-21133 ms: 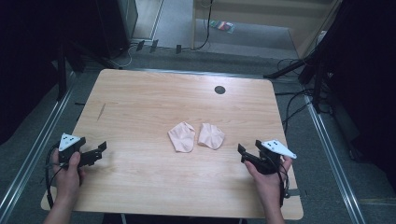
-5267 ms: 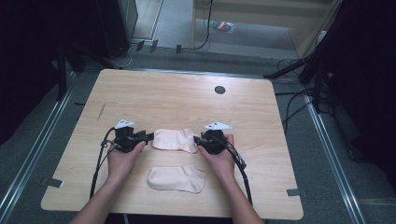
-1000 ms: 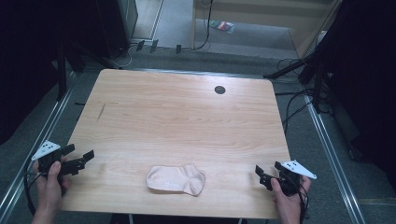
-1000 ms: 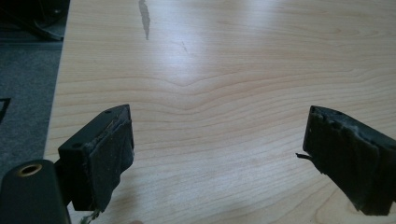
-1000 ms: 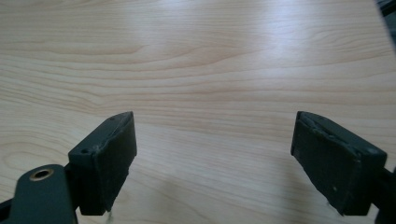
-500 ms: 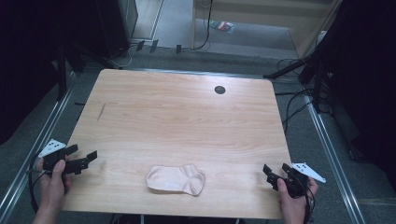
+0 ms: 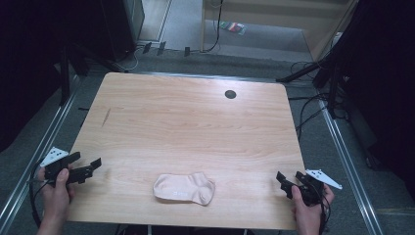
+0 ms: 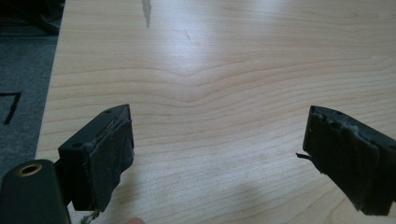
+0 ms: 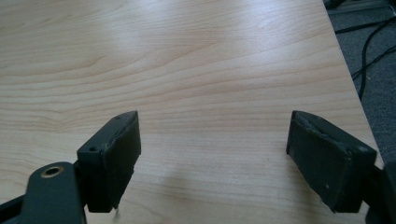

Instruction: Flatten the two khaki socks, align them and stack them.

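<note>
A pale pink sock [image 7: 184, 188] lies flat near the front edge of the wooden table [image 7: 195, 127], midway between both hands. My left gripper [image 7: 88, 167] sits at the table's front left corner, open, with nothing between its jaws. In the left gripper view the left gripper [image 8: 217, 154] has only bare wood under its wide-apart jaws. My right gripper [image 7: 288, 183] rests at the front right corner, open and empty. The right gripper [image 9: 212, 149] in its own view also frames bare tabletop.
A round dark cable hole [image 7: 230, 94] sits near the table's far edge. A short dark mark [image 7: 106, 116] crosses the wood at left. Metal rails and cables [image 7: 313, 105] run along the floor on both sides of the table.
Over the last second both hands drew slightly further back toward the front corners. Earlier, two socks lay apart mid-table; both grippers worked on them, and now one sock shape lies at the front.
</note>
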